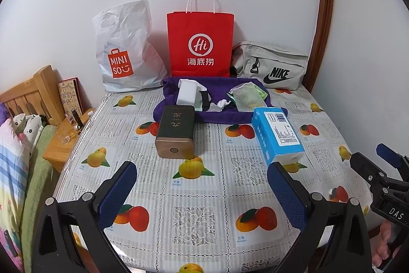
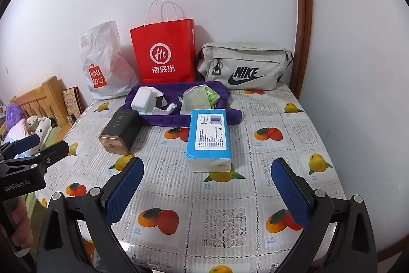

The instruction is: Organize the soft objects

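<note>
My left gripper (image 1: 202, 186) wide apart, nothing held, above fruit-print tablecloth (image 1: 204, 216). Dark tin (image 1: 175, 131) left of centre. Purple towel (image 1: 222, 117) behind it, holding white box (image 1: 186, 94) and clear pouch (image 1: 246, 96). Blue tissue pack (image 2: 209, 138) just ahead of my right gripper (image 2: 208, 186), also wide, nothing held. Miniso bag (image 1: 125, 53), red bag (image 1: 200, 42), Nike pouch (image 1: 273, 65) along wall.

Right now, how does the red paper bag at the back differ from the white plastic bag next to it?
The red paper bag stands stiff and upright with flat sides; the white plastic bag is crumpled and slumps. The red paper bag has thin white cord handles; the white plastic bag has a cut-out hand hole. The red one bears a white round logo, the white one an orange Miniso logo. Both stand on the table against the wall.
</note>
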Action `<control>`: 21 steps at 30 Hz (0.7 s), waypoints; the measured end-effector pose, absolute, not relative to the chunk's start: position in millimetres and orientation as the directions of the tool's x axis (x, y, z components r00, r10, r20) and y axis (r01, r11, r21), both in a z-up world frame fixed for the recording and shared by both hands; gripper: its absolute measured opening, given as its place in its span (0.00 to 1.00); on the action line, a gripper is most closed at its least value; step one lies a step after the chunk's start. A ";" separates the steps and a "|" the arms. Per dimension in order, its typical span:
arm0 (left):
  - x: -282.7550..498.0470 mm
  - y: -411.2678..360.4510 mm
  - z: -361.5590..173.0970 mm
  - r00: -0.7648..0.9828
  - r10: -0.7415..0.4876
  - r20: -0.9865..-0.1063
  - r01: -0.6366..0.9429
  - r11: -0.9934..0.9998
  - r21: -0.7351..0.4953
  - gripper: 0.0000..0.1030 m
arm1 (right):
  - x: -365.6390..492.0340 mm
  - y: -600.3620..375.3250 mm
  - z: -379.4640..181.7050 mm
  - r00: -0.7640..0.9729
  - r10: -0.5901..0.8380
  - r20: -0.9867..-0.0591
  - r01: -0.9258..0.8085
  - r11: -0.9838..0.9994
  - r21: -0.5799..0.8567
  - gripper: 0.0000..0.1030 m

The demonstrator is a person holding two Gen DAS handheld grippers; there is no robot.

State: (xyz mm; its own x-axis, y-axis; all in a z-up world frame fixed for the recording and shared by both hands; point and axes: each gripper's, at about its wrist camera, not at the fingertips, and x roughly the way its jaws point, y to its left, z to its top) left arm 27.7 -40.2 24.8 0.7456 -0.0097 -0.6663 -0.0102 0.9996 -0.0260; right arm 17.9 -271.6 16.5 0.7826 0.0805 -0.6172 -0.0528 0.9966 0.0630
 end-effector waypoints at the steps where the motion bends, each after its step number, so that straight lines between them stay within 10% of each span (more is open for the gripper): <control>1: 27.8 -40.3 24.8 0.745 -0.010 -0.667 -0.010 1.000 -0.026 1.00 | 17.9 -271.9 17.1 0.782 0.082 -0.618 -0.054 0.996 0.065 0.96; 21: 28.3 -39.2 24.4 0.744 -0.007 -0.668 -0.008 1.000 -0.019 1.00 | 18.2 -270.3 15.0 0.779 0.079 -0.622 -0.051 0.997 0.063 0.96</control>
State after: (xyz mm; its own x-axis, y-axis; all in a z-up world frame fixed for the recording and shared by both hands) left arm 28.3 -39.2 24.4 0.7438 -0.0072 -0.6684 -0.0077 0.9998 -0.0194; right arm 18.2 -270.3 15.0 0.7790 0.0785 -0.6221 -0.0505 0.9968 0.0626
